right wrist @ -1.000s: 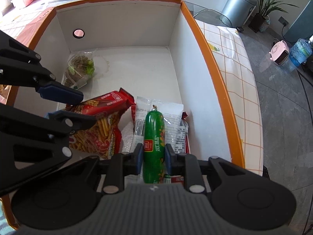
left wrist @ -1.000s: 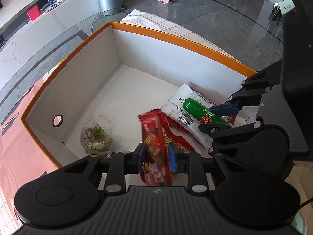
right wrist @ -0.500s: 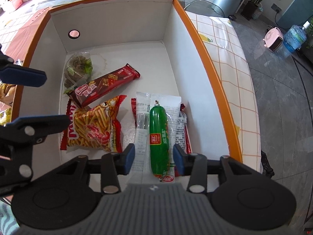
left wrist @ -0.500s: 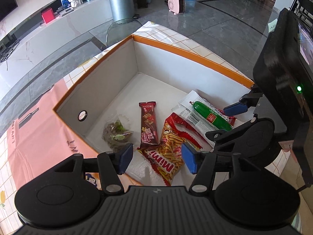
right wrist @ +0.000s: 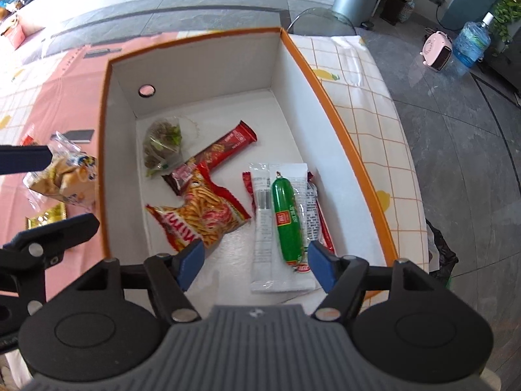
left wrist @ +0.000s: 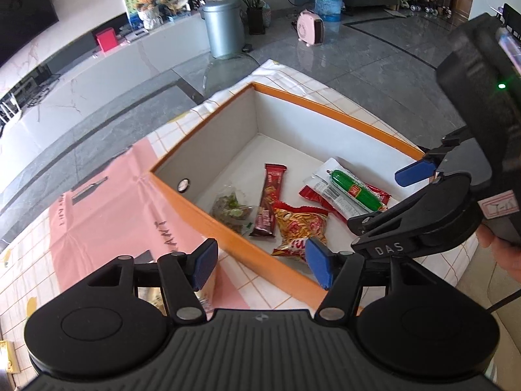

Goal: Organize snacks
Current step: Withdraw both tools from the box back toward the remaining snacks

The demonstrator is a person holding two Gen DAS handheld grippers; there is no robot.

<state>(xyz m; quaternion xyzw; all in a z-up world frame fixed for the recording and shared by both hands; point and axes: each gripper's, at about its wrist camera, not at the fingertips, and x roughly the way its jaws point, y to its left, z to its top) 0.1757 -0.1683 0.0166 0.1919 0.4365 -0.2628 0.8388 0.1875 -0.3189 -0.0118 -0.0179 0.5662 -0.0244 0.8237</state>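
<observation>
Two wrist cameras look down on an orange-rimmed box (right wrist: pixel 338 123) with white inside walls, standing on a table covered by a pink and checked cloth (left wrist: pixel 107 208).

The left gripper (left wrist: pixel 260 262) hangs above the box's near rim, its jaws opening, with nothing between the blue pads. The right gripper (right wrist: pixel 255 262) hangs over the box's near end, its jaws also opening and empty; the snacks seen between its pads lie on the box floor below.

Inside the box lie five snacks. A green sausage (right wrist: pixel 288 221) rests on top of a white wrapper (right wrist: pixel 263 228), which in turn covers most of a red pack, so only that pack's edges show. Beside them lies an orange-red bag of stick snacks (right wrist: pixel 202 215), its lower end hidden behind a gripper pad in both views. A long dark-red bar (right wrist: pixel 218 153) lies slanted, one end tucked under the stick-snack bag. A clear pouch with brown and green contents (right wrist: pixel 162 143) sits near the wall with the round hole (right wrist: pixel 146 90).

Outside the box, on the cloth, a clear bag of pale pastries (right wrist: pixel 65 176) is partly hidden by the left gripper's finger, and a gold packet (right wrist: pixel 45 218) is half covered. The print on every wrapper is too small to read.
</observation>
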